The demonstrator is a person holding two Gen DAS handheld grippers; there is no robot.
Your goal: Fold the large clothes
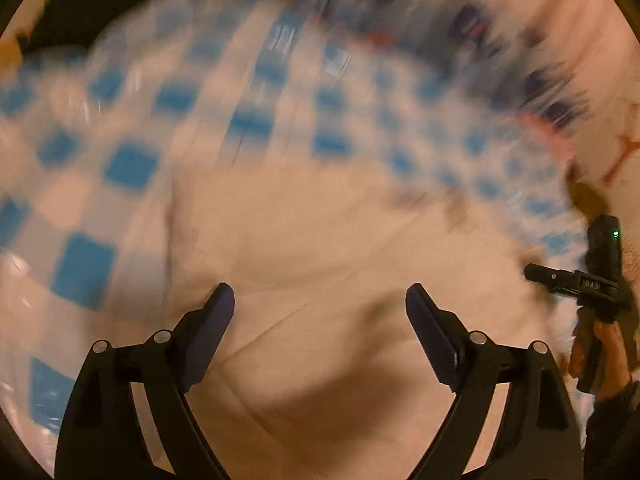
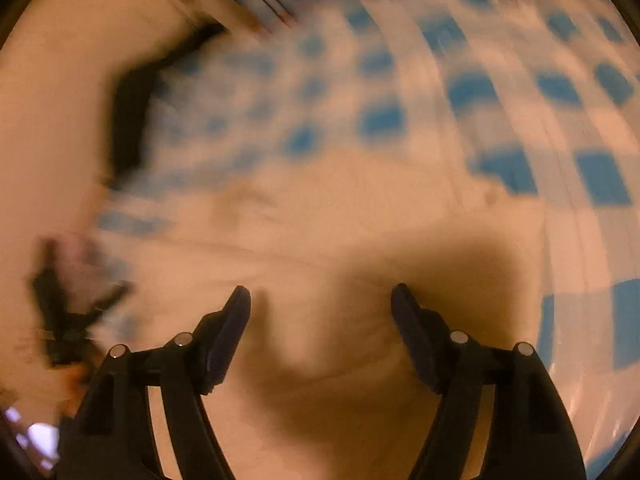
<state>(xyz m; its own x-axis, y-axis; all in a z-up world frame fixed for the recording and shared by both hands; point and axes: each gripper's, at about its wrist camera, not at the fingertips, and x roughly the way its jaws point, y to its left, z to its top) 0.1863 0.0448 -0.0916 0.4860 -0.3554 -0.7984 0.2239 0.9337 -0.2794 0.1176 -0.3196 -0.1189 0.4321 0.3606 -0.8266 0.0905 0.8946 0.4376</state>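
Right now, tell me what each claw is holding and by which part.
Nothing is held. The left claw and right claw both stand open above the pale cloth, with no fabric pinched between their fingers.

The place looked like a home, likely a bedroom. A blue-and-white checked cover spread wide beneath a pale, creased garment, like bedding on a bed. Warm, dim indoor light tinted everything orange. Heavy blur hid the patterned things farther back.
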